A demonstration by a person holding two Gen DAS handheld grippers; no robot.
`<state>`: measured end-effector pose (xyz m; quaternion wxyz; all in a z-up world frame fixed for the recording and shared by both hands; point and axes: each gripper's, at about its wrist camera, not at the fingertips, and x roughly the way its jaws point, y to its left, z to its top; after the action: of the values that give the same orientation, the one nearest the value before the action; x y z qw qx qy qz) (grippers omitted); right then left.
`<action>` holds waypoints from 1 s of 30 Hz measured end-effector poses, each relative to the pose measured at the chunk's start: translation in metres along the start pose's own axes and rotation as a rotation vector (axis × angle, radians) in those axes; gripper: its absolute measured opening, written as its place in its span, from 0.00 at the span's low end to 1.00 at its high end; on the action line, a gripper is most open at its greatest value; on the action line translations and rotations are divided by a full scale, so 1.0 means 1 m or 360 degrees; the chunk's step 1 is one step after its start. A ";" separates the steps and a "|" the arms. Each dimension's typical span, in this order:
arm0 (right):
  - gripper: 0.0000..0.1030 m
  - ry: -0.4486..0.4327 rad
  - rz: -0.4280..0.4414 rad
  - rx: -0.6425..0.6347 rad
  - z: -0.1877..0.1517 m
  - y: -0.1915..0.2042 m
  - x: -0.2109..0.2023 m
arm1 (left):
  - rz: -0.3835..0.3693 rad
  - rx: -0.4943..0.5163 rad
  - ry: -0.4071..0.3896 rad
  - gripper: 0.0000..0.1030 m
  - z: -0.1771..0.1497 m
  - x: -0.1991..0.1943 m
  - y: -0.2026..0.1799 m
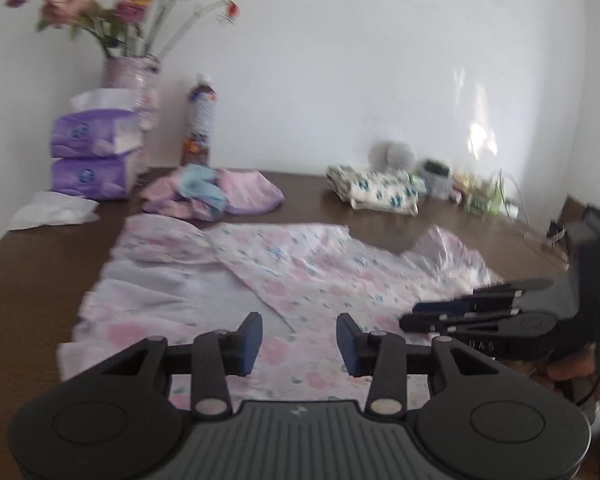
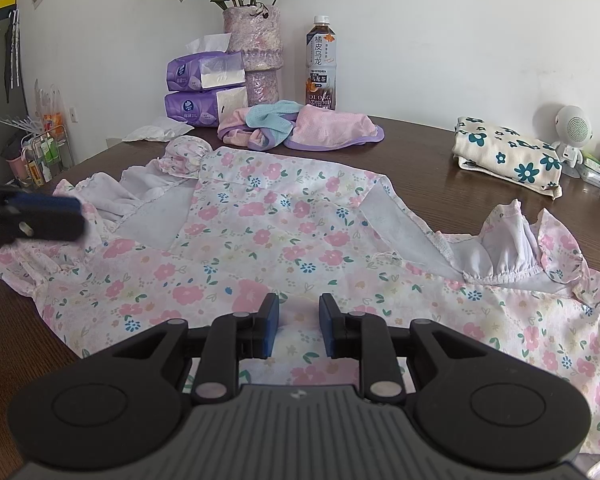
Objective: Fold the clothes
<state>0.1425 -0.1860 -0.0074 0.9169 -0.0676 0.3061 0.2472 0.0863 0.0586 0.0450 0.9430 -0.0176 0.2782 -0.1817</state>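
I see the floral dress (image 2: 268, 232) spread flat on the brown counter (image 2: 440, 160), partly folded, pale lining showing at both sides; one frilled sleeve (image 2: 512, 248) lies out to the right.

Left hand-held gripper (image 1: 299, 340): jaws wide apart, nothing between them, above the near hem of the dress. Its view is blurred. In the right view it (image 2: 78, 216) shows at the left edge over the dress; whether it touches the cloth I cannot tell.

Right hand-held gripper (image 2: 299, 326): jaws partly open, blue pads (image 2: 271, 330) either side of a raised bit of cloth near the hem, not closed on it. A hand (image 1: 572, 368) holds it.

Behind the dress: pink and blue bundle of clothes (image 2: 296, 126), folded flowered cloth (image 2: 508, 156) at right, vase of flowers (image 2: 256, 56), tissue packs (image 2: 204, 88), tea bottle (image 2: 321, 64).
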 end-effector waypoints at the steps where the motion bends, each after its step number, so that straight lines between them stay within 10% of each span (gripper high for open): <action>1: 0.21 0.0000 0.0000 0.0000 0.000 0.000 0.000 | 0.0006 0.0021 0.0028 0.38 -0.002 0.009 -0.005; 30: 0.33 -0.0034 0.0054 -0.0045 -0.005 0.021 -0.019 | 0.0166 0.0153 0.0140 0.63 -0.016 0.049 -0.031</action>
<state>0.1160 -0.1767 0.0001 0.9148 -0.0726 0.2938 0.2676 0.1055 0.0137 0.0099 0.9378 0.0502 0.3110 -0.1462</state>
